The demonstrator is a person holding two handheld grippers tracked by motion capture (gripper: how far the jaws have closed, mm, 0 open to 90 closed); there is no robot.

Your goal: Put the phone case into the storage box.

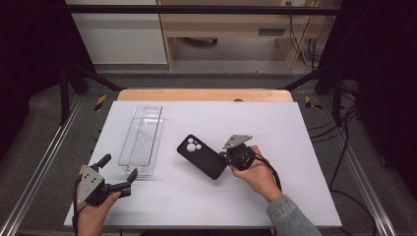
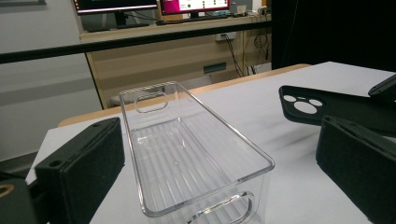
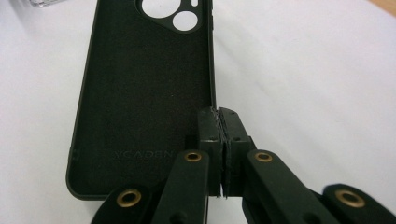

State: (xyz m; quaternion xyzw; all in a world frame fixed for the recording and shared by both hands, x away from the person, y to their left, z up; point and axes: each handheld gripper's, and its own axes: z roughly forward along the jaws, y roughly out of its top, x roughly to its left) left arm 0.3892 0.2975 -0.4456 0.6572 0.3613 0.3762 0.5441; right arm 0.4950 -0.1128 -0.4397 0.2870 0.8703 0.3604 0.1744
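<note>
High view: we've got the right gripper [image 1: 230, 156] clamped on the black phone case [image 1: 201, 156], mid-table.

In the right gripper view our jaws are pinched tight on the case's [image 3: 144, 93] side wall near its bottom corner, camera cut-outs up at twelve o'clock, the inner face towards us. From above, the case reaches away from the right hand [image 1: 255, 174] towards ten o'clock over the white table [image 1: 275, 128]. At nine o'clock from the case lies the clear plastic tray [image 1: 142, 140], empty, long side running towards twelve. Down at seven o'clock we hold the left gripper [image 1: 118, 173], jaws spread wide and gripping nothing, its tips just beside the tray's [image 2: 187, 154] near end.
</note>
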